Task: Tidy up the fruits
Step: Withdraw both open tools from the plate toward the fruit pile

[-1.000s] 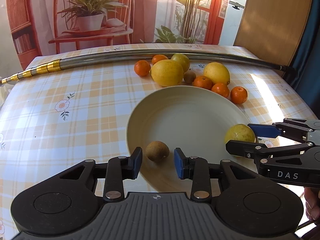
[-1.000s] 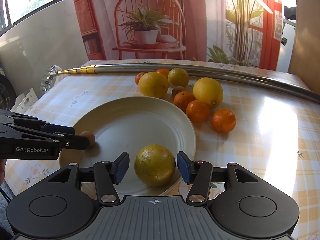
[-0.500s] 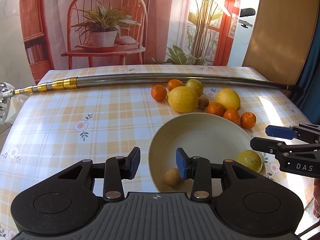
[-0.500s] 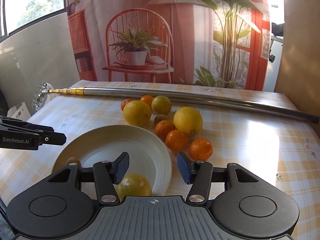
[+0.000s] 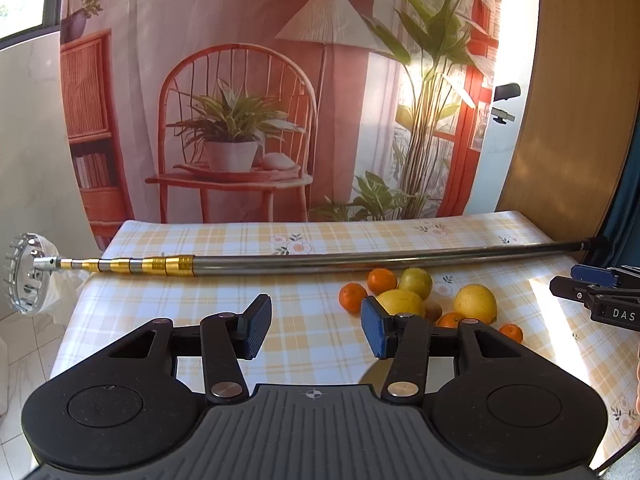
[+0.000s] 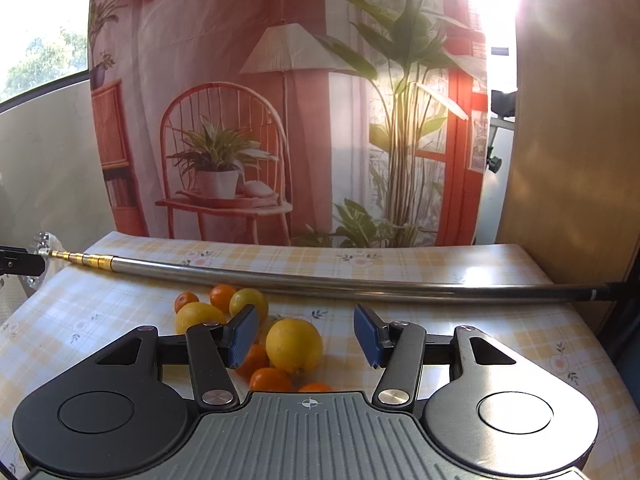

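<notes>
Left gripper (image 5: 316, 330), right gripper (image 6: 306, 336): fingers wide, empty. Between picks; next, likely the lemon (image 6: 294, 345) on the worktop (image 5: 200, 292).

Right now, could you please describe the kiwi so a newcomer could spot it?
Find the long metal pole lying across the checked tablecloth; the fruit cluster sits just in front. The kiwi nestles between two big yellow fruits, the only small, brown one.

The only readable text is "DAS" in white letters on the black body of the right claw (image 5: 582, 286), seen at the right edge of the left wrist view. Nothing legible appears in the right wrist view.
</notes>
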A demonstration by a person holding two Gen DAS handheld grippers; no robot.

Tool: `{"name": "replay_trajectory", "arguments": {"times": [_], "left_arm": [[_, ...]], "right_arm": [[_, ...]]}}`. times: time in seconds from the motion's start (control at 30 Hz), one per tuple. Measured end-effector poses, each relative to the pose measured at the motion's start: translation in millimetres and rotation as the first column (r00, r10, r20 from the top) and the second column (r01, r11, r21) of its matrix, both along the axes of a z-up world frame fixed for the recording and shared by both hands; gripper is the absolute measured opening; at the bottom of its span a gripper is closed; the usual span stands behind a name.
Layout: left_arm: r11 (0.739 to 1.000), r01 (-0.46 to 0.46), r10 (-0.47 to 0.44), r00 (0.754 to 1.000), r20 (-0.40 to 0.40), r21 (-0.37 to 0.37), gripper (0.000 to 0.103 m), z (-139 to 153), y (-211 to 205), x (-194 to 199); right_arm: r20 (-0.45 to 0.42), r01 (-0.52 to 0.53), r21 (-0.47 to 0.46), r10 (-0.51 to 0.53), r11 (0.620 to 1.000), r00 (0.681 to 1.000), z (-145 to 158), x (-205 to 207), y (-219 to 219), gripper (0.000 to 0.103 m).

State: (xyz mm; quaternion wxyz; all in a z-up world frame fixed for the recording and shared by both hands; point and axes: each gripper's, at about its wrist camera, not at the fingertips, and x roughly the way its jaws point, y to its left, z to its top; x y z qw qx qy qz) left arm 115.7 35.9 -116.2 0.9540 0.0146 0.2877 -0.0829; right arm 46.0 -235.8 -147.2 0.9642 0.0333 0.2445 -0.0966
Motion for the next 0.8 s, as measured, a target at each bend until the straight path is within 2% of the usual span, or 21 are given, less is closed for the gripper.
{"name": "replay_trajectory", "arguments": {"times": [0.13, 0.33, 0.47, 0.63, 0.8], "left_arm": [[1.000, 0.009, -0.010, 1.000, 0.014, 0.014, 0.052, 6.7, -5.1, 8.8], [0.999, 0.035, -0.036, 0.999, -0.039, -0.019, 0.054, -6.1, -10.2, 28.9], [0.998, 0.058, -0.059, 0.996, -0.069, -0.017, 0.061, -18.2, -17.7, 40.2], [0.996, 0.089, -0.089, 0.990, -0.112, -0.008, 0.075, -29.4, -27.2, 58.5], [0.995, 0.101, -0.104, 0.987, -0.126, -0.026, 0.076, -39.5, -29.8, 78.7]], "right_arm": [[-0.003, 0.017, 0.010, -0.017, 1.000, 1.000, -2.9, 6.3, -8.0, 0.050], [-0.064, 0.041, 0.042, -0.038, 0.998, 0.997, -22.9, 11.2, -14.7, 0.050], [-0.096, 0.056, 0.068, -0.049, 0.996, 0.994, -33.9, 13.9, -18.3, 0.050], [-0.114, 0.067, 0.114, -0.054, 0.991, 0.992, -41.5, 19.5, -24.3, 0.050], [-0.128, 0.063, 0.135, -0.045, 0.989, 0.991, -45.4, 25.5, -27.0, 0.050]]}}
